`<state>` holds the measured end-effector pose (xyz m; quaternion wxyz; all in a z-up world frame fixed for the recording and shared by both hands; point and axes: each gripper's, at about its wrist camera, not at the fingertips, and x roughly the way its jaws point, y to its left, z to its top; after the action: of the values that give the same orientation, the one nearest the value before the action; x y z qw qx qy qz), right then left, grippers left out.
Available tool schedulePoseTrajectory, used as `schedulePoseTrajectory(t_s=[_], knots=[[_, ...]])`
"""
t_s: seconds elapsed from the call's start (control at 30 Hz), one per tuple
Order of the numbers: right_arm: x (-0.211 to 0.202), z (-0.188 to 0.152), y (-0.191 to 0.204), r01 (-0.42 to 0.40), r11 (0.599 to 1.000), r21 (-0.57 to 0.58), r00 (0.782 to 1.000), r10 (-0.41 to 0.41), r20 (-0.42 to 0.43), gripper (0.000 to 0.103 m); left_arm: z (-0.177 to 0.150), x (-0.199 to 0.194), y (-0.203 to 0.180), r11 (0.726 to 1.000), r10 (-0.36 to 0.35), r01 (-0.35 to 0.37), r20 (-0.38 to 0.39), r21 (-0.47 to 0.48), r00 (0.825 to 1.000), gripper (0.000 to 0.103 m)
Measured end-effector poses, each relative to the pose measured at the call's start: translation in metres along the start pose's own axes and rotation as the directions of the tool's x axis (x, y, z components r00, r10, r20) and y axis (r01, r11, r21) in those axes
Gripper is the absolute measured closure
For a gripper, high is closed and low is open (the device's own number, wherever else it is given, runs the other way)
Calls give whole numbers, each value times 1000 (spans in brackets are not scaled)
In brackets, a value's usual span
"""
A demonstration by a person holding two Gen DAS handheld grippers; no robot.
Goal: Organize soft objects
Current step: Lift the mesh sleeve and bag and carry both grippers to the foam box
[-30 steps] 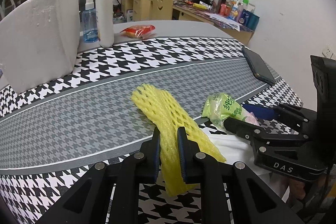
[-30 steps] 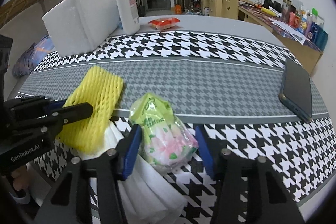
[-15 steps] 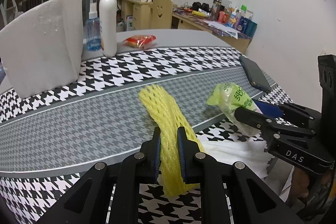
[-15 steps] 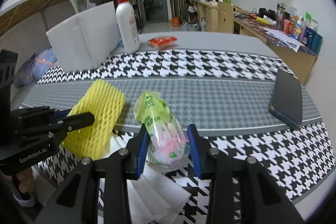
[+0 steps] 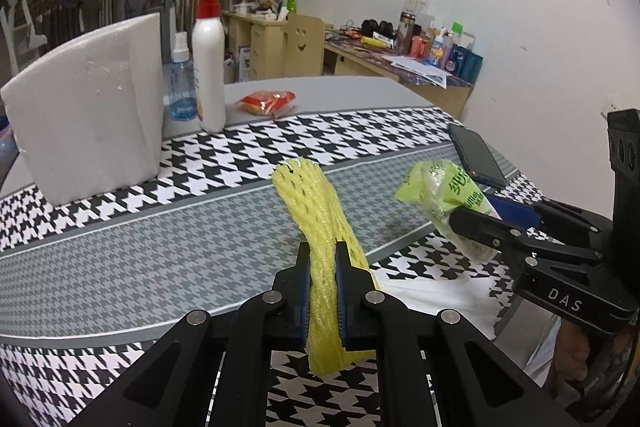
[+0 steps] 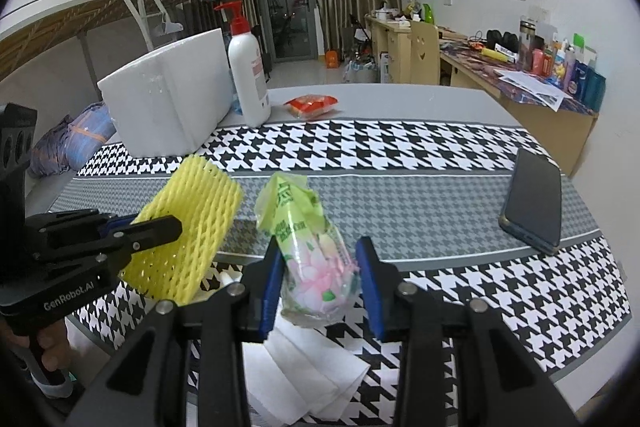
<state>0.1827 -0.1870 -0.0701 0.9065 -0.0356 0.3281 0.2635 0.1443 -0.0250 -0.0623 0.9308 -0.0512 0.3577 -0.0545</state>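
1. My right gripper has its blue pads pressed on either side of a green tissue pack, held clear of the table.
2. My left gripper comes in from the left edge, pinching a yellow foam net that hangs above the near left corner.
3. White tissues lie on the near edge, under the pack.
4. A dark phone rests flat near the right edge.
5. Along the far left edge stand a white foam block and a lotion bottle; a red snack packet lies just beside the bottle.

Houndstooth table, phone, foam block, napkins
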Motion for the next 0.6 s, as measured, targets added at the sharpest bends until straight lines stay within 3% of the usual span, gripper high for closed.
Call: schedulePoseTrajectory(t_s=[0.6], knots=[[-15, 8, 15, -12, 1000, -10, 998, 12, 59, 62, 7, -18, 17, 998, 66, -66, 52, -3, 996, 92]])
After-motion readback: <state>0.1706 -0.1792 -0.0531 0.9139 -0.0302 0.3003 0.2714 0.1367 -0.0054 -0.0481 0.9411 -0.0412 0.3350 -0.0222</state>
